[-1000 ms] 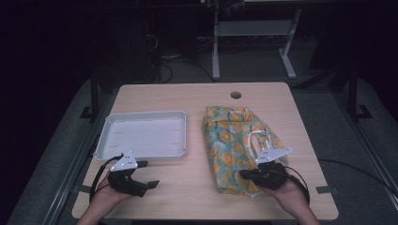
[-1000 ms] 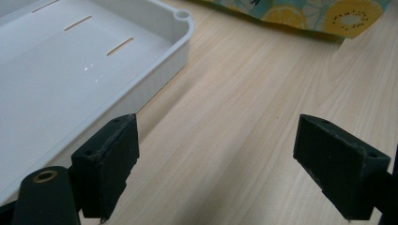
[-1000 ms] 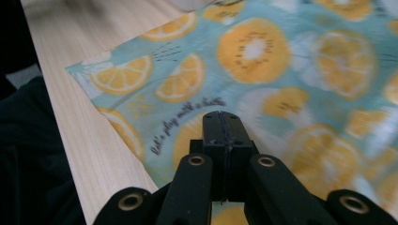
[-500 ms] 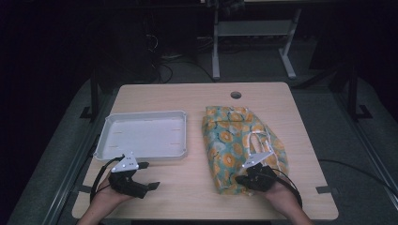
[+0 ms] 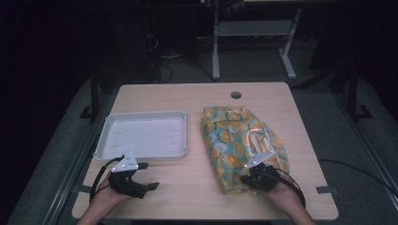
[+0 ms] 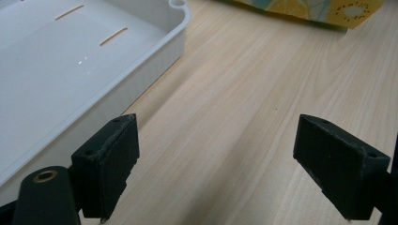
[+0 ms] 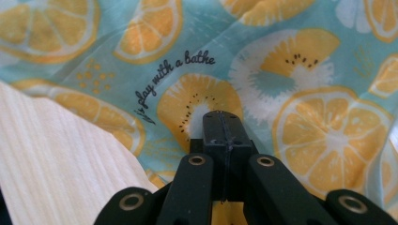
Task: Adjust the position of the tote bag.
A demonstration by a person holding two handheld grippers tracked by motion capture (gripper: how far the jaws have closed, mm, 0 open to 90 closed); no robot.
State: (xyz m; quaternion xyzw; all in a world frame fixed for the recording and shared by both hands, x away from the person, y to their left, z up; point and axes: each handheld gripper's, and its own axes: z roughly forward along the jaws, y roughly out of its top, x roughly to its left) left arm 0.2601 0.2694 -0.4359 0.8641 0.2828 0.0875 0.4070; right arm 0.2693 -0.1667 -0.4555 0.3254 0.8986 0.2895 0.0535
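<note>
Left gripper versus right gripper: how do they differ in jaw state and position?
The left gripper has jaws wide apart over bare table beside the white tray; the right gripper has jaws shut together over the fruit-print cloth. Both are hand-held, near the table's front edge.

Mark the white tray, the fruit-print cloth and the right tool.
white tray (image 5: pixel 141 136), high view, bare floor of the tray.
fruit-print cloth (image 7: pixel 300 61), right gripper view, printed kiwi slice.
right tool (image 7: pixel 222 123), right gripper view, tips of its closed jaws.
</note>
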